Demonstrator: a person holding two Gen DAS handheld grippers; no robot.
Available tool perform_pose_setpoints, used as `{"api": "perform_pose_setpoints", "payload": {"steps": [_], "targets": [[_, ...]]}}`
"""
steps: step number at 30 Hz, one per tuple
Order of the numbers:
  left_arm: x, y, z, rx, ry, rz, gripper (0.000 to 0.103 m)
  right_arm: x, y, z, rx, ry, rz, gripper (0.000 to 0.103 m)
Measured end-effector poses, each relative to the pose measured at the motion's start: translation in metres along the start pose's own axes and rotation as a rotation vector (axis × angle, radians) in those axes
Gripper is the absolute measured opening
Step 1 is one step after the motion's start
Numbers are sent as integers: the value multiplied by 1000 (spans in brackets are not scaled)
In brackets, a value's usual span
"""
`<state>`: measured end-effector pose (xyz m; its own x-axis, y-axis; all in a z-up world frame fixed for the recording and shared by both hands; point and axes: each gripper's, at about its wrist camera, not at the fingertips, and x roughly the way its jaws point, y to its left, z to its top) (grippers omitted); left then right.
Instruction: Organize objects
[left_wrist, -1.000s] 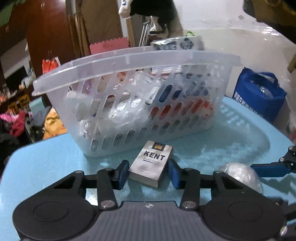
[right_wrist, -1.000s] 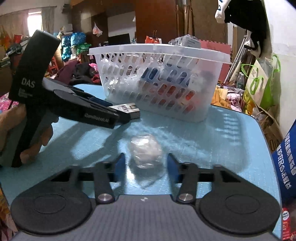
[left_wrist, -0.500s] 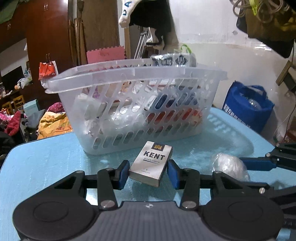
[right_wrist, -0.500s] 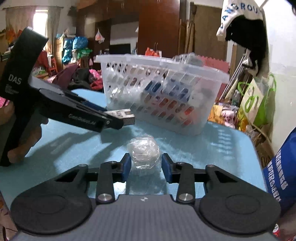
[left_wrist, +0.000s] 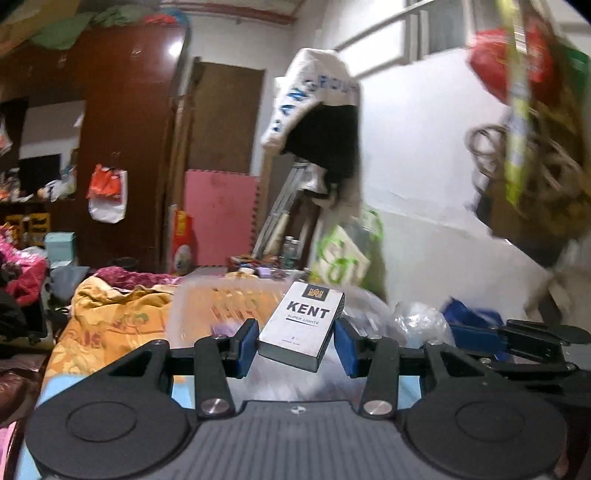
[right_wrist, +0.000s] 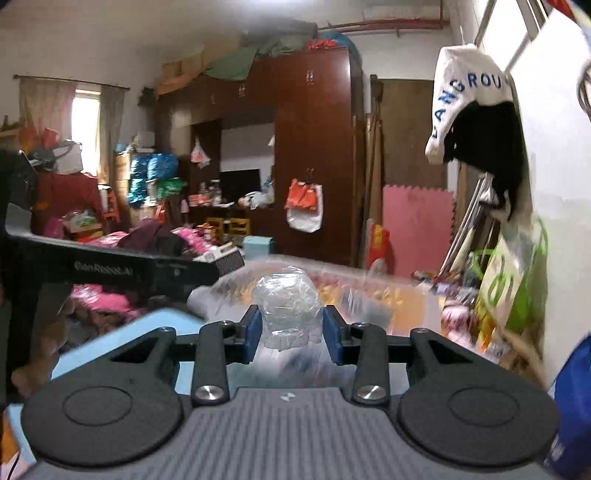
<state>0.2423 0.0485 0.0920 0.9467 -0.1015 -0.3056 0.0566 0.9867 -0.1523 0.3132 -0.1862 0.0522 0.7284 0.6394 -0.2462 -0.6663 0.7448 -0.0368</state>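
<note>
Both grippers are carrying their loads above the blurred basket (right_wrist: 369, 291): the left gripper (left_wrist: 295, 345) is pinching the Kent cigarette pack (left_wrist: 301, 326), the right gripper (right_wrist: 290, 330) the crumpled plastic wad (right_wrist: 286, 308). Next, probably, each needs positioning over the basket's rim before letting go.

A cluttered home bedroom — wardrobe (right_wrist: 314, 147), bedding (left_wrist: 122, 317), curtained window (right_wrist: 85, 122)

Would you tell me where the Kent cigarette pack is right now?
In the left wrist view, the Kent pack sits mid-frame, clamped in the left gripper, left of the crumpled plastic ball.
</note>
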Motion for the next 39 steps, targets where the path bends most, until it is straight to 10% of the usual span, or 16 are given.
{"api": "perform_pose_setpoints", "payload": {"steps": [5, 9, 12, 14, 21, 39], "targets": [[55, 17, 28, -57, 69, 65, 50, 72, -8, 31, -45, 94, -34, 43], [83, 20, 19, -38, 111, 177, 76, 96, -14, 22, -90, 119, -106, 93], [69, 25, 15, -49, 51, 171, 88, 71, -27, 17, -44, 64, -64, 103], [55, 24, 15, -51, 20, 193, 102, 51, -34, 17, -15, 24, -51, 103], [19, 3, 17, 62, -37, 217, 103, -7, -38, 11, 109, -29, -199, 103], [27, 2, -12, 47, 182, 172, 103, 1, -57, -11, 124, 134, -123, 103]]}}
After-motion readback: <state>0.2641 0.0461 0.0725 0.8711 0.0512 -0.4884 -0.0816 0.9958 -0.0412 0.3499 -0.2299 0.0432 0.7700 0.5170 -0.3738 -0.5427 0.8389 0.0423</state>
